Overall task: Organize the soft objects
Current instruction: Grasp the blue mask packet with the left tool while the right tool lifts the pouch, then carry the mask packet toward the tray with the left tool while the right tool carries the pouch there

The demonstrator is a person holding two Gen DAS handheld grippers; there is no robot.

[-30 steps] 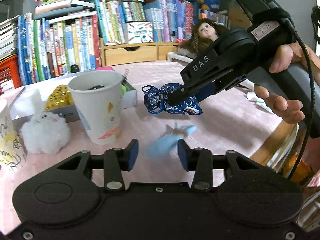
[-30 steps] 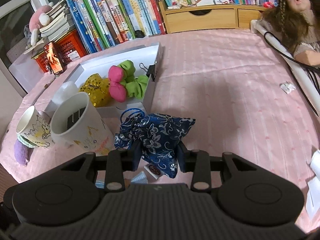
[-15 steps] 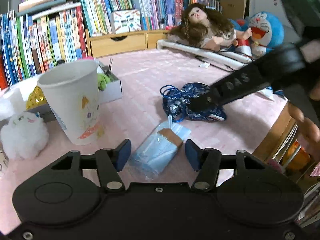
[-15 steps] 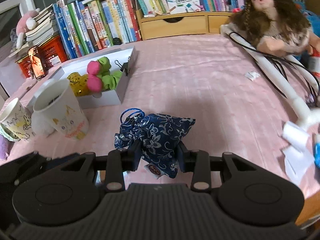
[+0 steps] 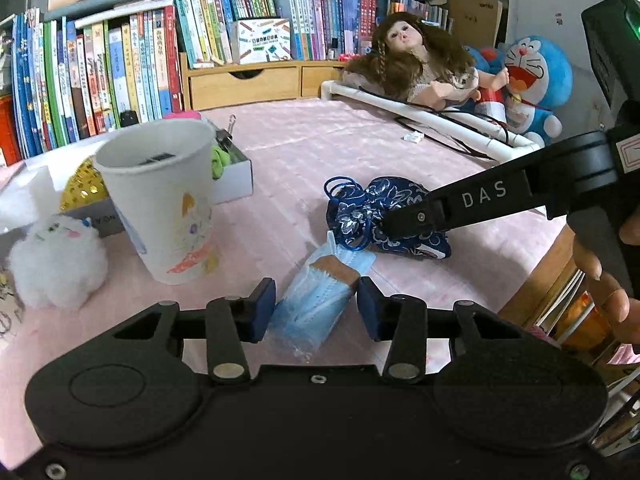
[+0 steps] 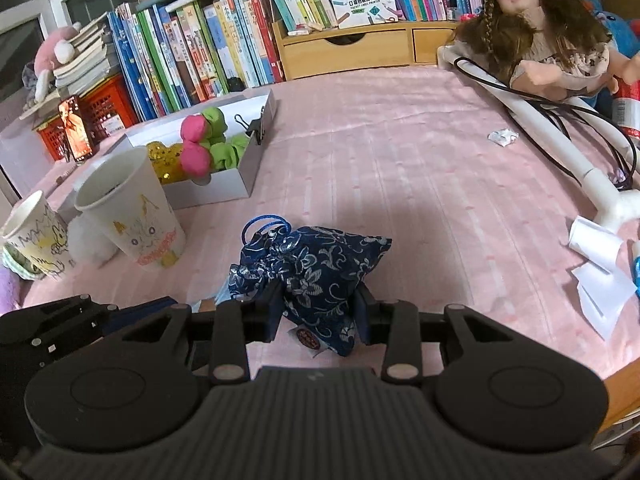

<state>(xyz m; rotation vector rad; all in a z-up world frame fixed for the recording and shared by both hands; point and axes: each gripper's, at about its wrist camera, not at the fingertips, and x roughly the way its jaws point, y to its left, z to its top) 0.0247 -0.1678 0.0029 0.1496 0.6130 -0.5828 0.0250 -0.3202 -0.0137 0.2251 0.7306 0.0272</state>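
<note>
A light blue mask packet with a brown card lies on the pink tablecloth between the fingers of my left gripper. The jaws are closing, and the pads stand right at the packet's sides without visibly squeezing it. My right gripper is shut on a dark blue floral drawstring pouch, which rests low on the cloth. In the left wrist view the same pouch lies just beyond the packet, with the right gripper reaching in from the right in a person's hand.
A drawn-on paper cup and a white fluffy toy stand left of the packet. A white box holds gold, pink and green scrunchies. A doll and a white pipe lie at the right. The table's edge is near.
The mask packet, blurred a second ago, now lies still on the cloth. The left jaws widened, then narrowed around it. The right gripper swung right and down with the pouch still in it.
</note>
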